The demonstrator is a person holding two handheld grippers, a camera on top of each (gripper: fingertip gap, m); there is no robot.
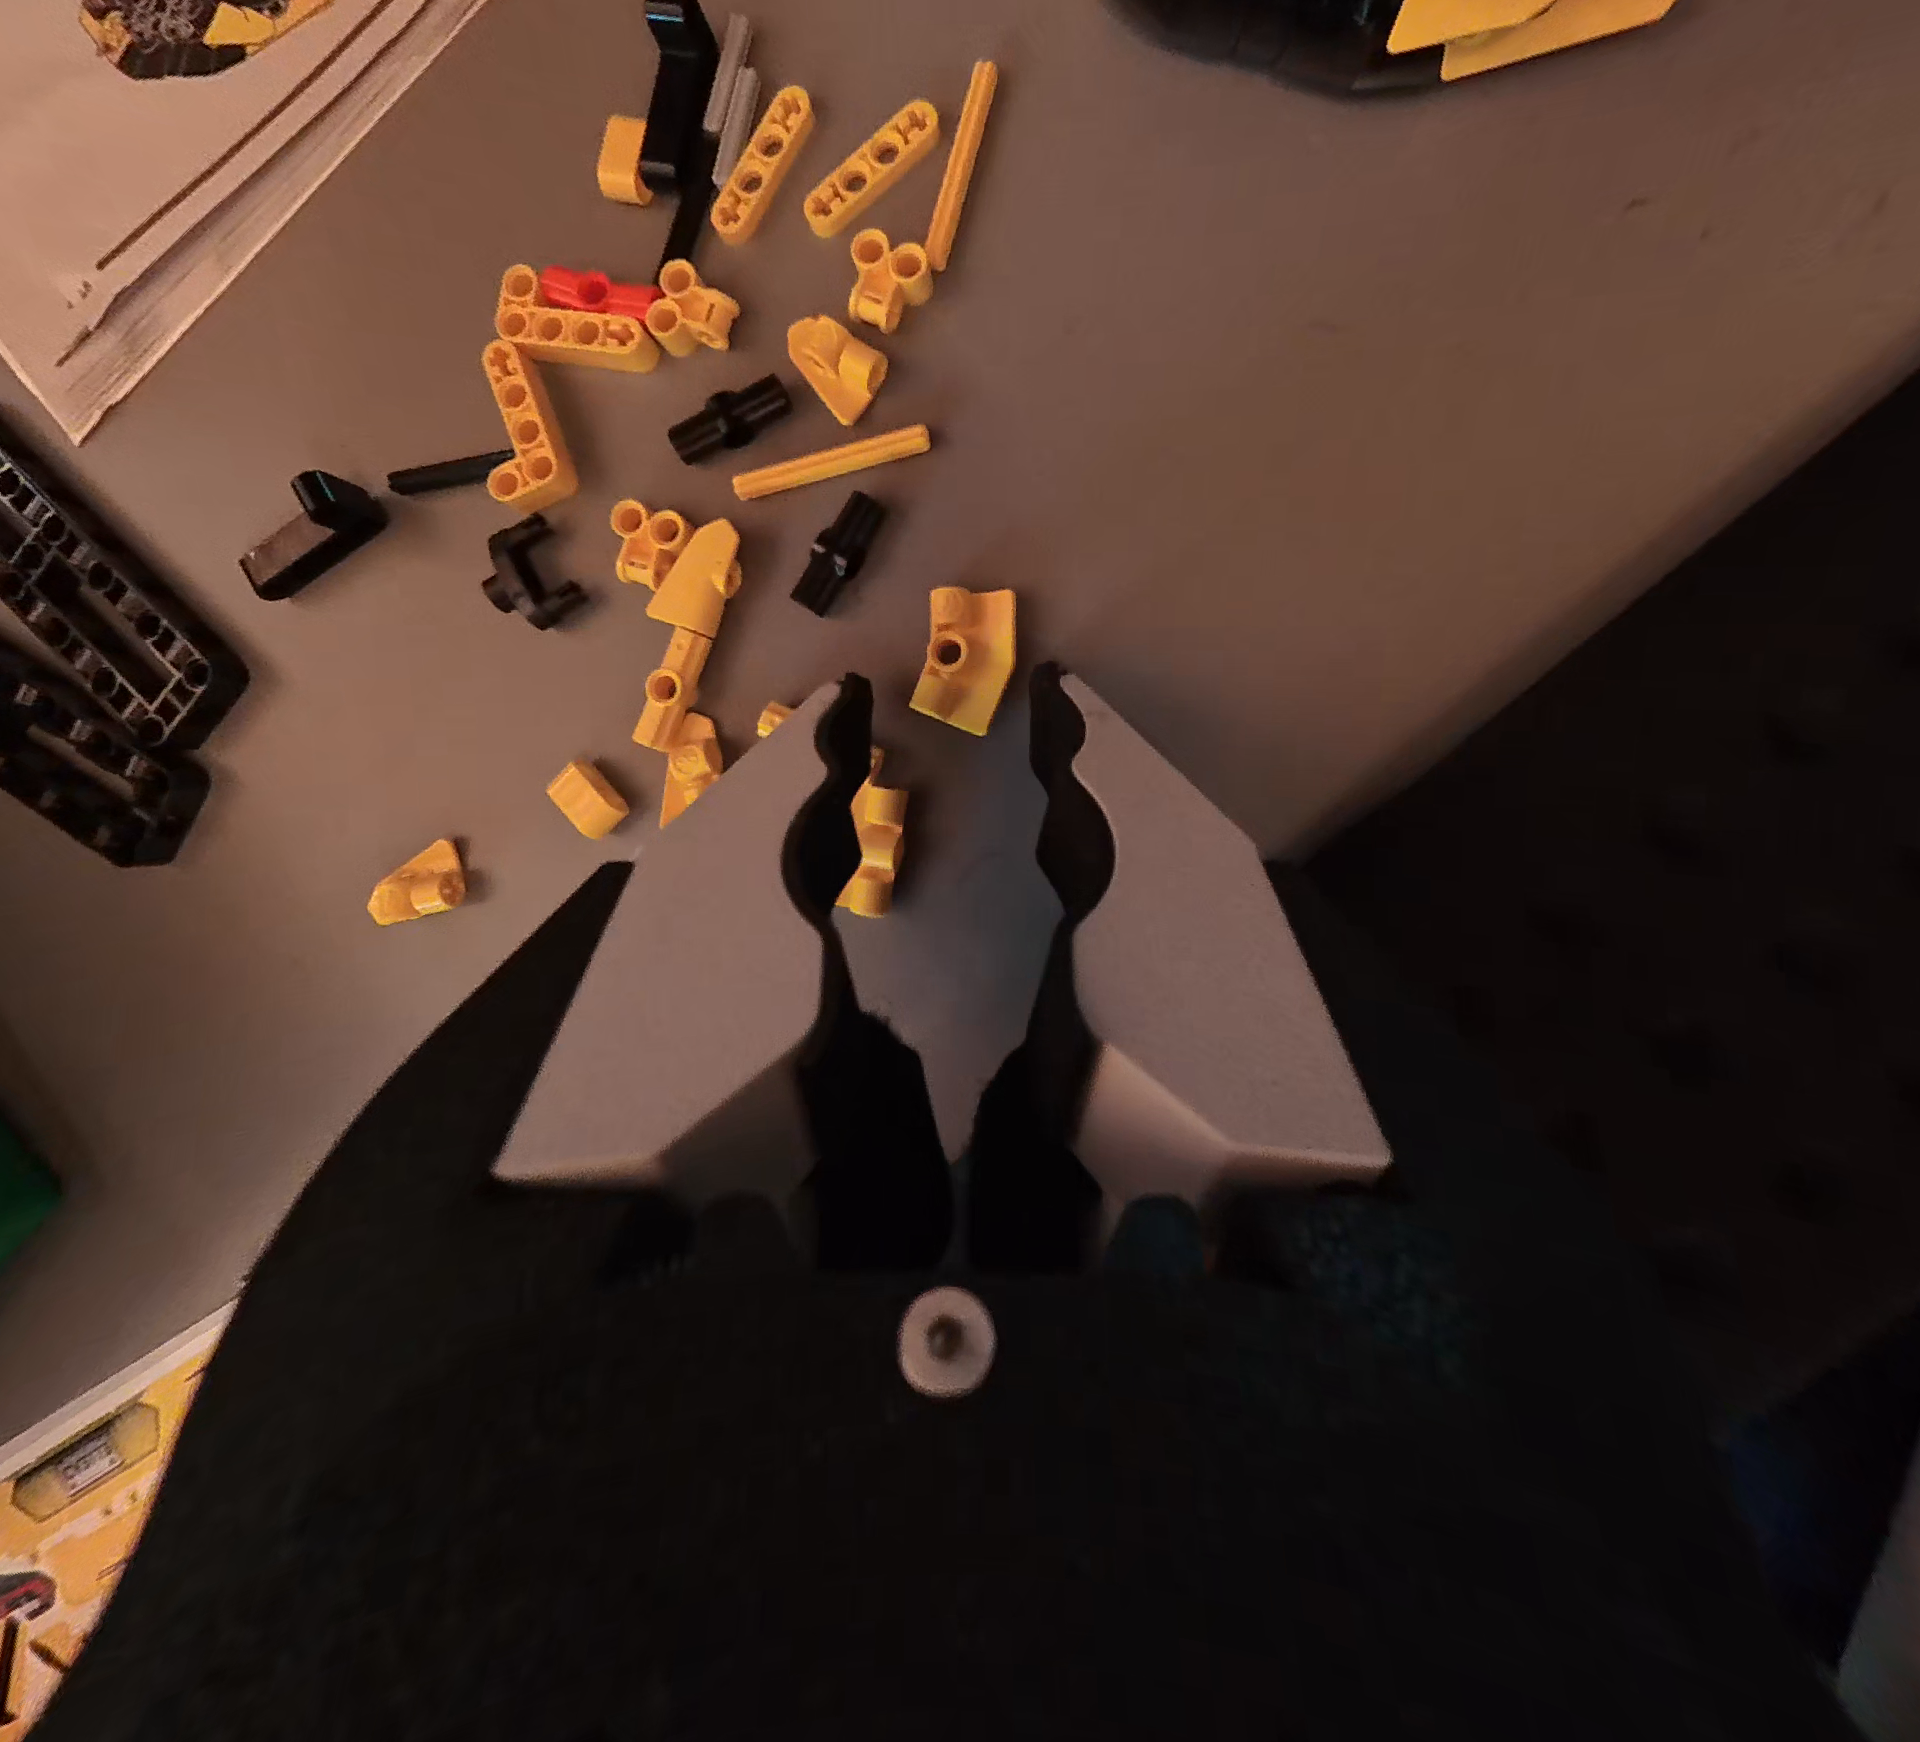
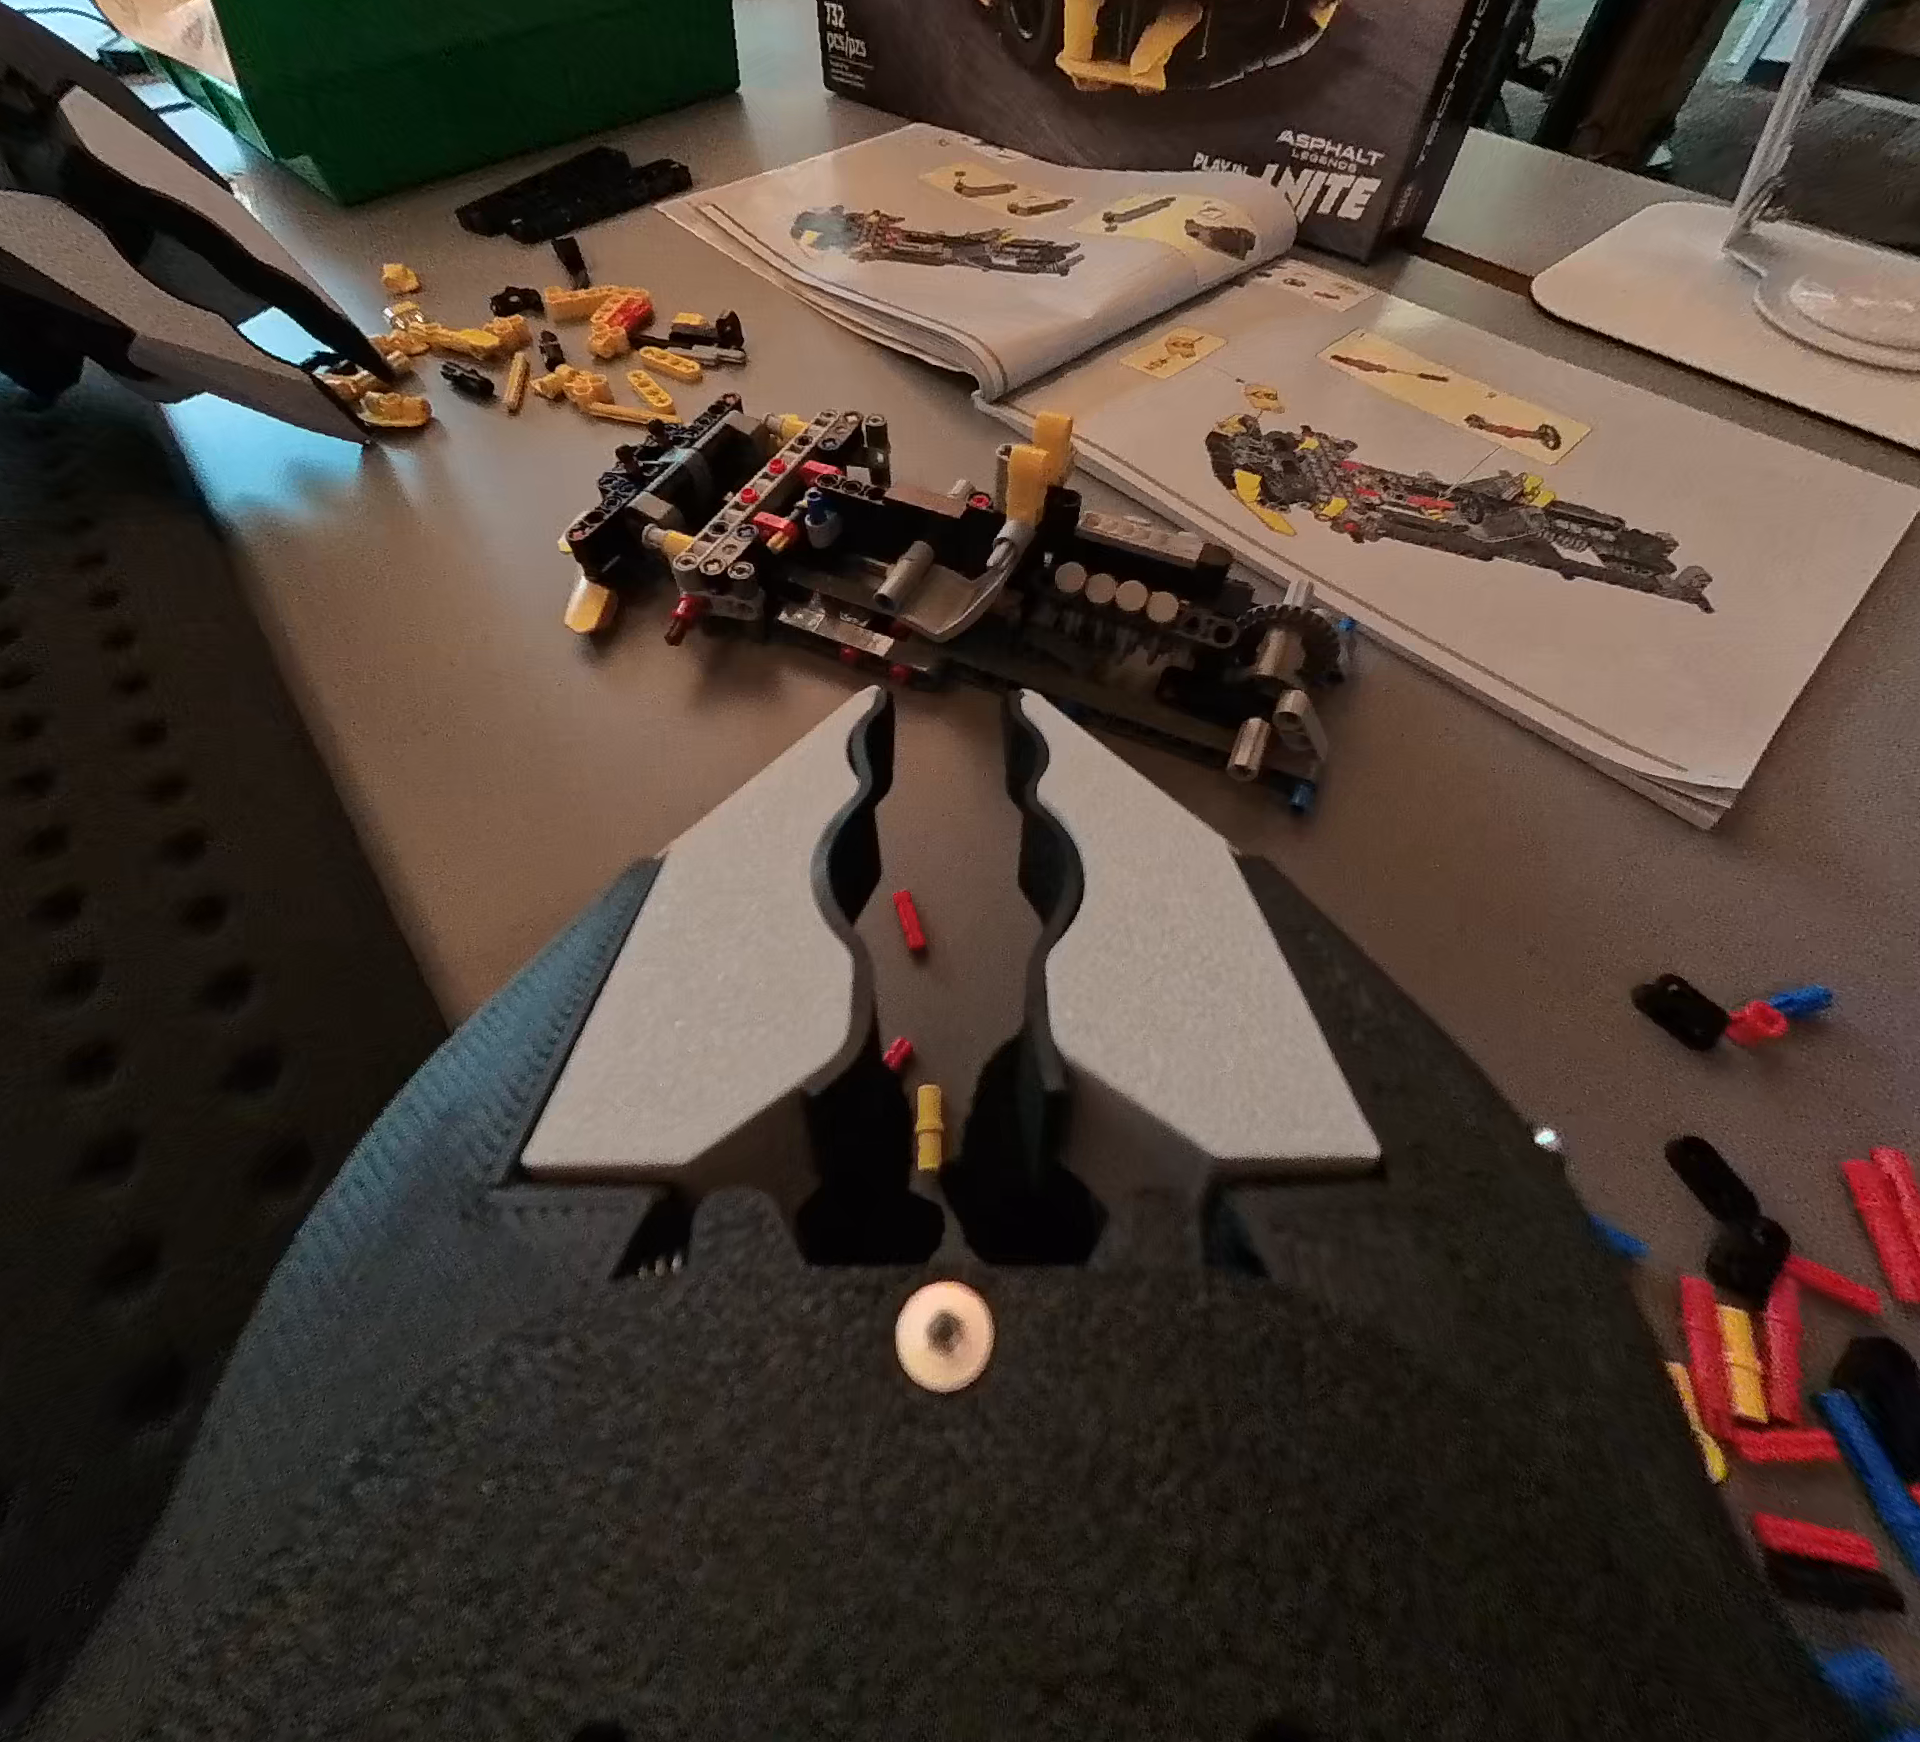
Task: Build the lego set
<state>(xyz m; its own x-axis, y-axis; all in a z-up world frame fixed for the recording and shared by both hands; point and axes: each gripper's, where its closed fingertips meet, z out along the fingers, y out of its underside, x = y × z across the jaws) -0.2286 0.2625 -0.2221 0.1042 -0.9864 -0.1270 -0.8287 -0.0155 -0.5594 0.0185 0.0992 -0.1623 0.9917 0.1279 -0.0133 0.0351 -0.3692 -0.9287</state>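
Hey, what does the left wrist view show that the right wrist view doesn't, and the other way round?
Only the left wrist view: a close look down on the parts pile, such as the red piece and the yellow piece between the open left hand-held gripper tips.

Only the right wrist view: the green bin, the set box, the open right hand-held gripper, and red, blue and yellow pins.

Both: the parts pile, the car chassis, the manual and the table.
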